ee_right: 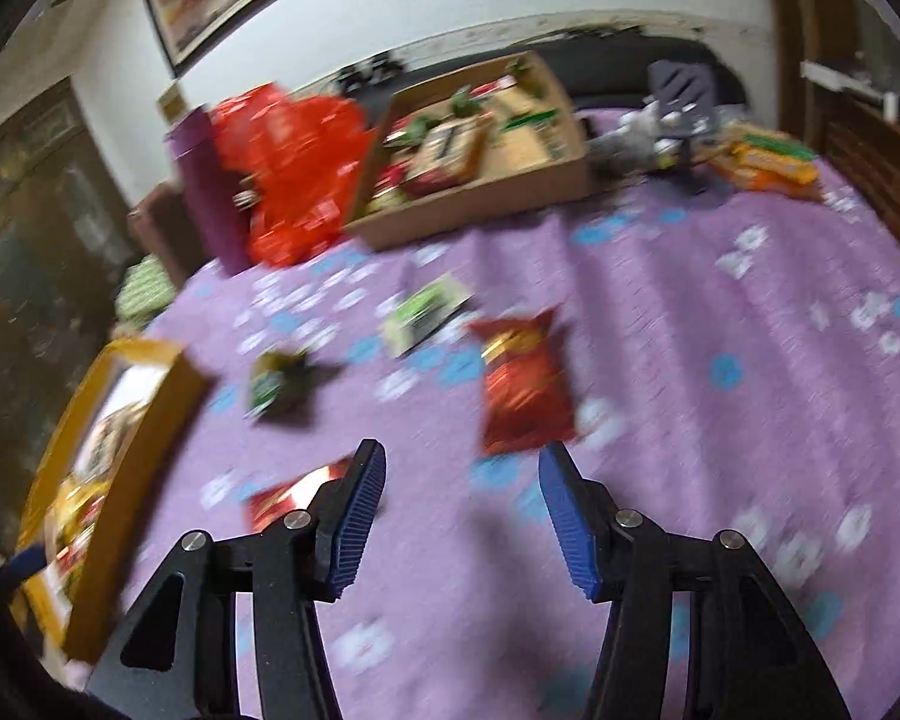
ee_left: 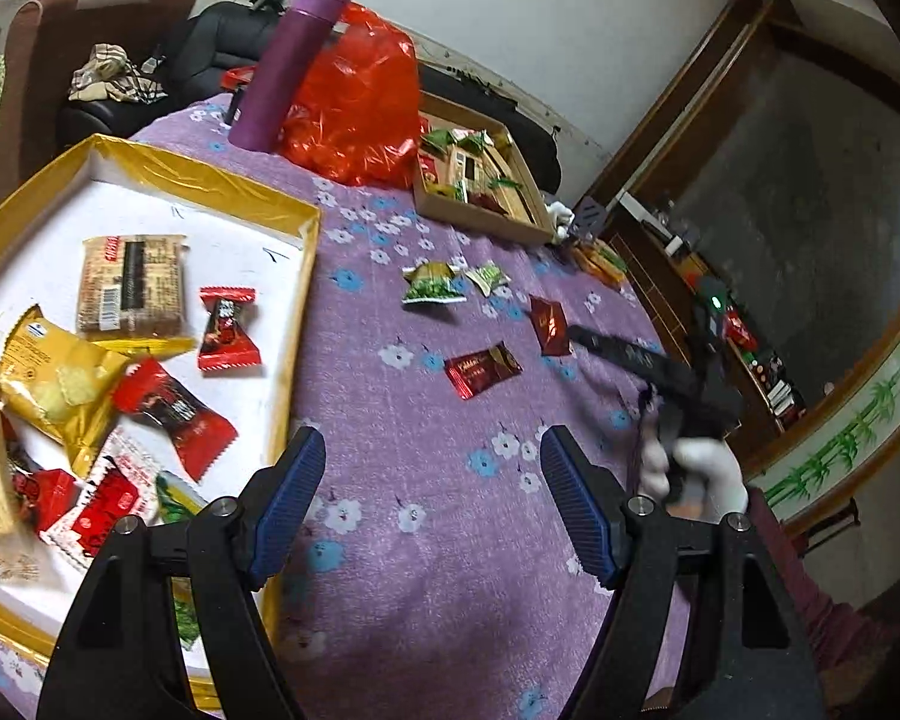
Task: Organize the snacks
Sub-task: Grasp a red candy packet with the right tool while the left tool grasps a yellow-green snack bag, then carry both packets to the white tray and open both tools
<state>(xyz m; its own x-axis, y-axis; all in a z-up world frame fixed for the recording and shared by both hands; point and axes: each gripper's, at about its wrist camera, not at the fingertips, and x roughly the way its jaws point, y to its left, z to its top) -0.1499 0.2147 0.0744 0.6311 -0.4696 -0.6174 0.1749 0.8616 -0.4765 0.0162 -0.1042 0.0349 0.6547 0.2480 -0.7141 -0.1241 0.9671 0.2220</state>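
My left gripper (ee_left: 432, 450) stands open over the purple flowered cloth, empty, just right of the gold tray (ee_left: 306, 300). The tray holds a brown bar (ee_left: 132, 288), a yellow packet (ee_left: 54, 384) and red candies (ee_left: 228, 330). Loose on the cloth lie a red packet (ee_left: 483, 369), a dark red one (ee_left: 549, 324) and green packets (ee_left: 432, 285). My right gripper (ee_right: 462, 462) is open with nothing between its fingers. A red packet (ee_right: 525, 384) lies just beyond its right fingertip, and another red packet (ee_right: 288, 498) lies by its left finger. The right wrist view is blurred.
A cardboard box (ee_left: 480, 216) of snacks stands at the back, with a red plastic bag (ee_left: 354, 114) and a purple bottle (ee_left: 288, 66) left of it. Orange packets (ee_right: 768, 162) lie at the far right. A white-gloved hand (ee_left: 696, 474) is near the table's right edge.
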